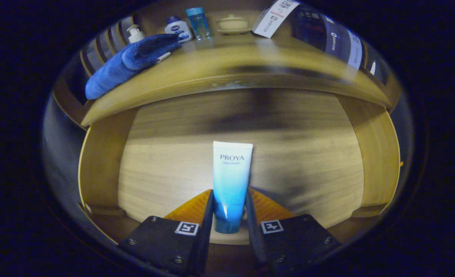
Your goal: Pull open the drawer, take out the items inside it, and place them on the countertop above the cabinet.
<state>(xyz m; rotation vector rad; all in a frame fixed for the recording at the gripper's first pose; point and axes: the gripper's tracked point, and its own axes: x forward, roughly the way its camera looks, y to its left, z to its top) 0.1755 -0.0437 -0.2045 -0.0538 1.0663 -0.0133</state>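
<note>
Tube [231,181] of white-to-blue cream stands cap-down between the fingers of the gripper [229,200], which pinch it on both sides near its lower end, over the open wooden drawer [312,169]. Beyond, on the counter [250,65] above, lie a folded blue towel [129,63], a white pump bottle [135,34], a small blue-capped bottle [178,29], a clear blue bottle [198,23] and what seems a lidded cream bowl [233,24].

Camera rides tool [229,200], close, facing down into open drawer [173,169].
</note>
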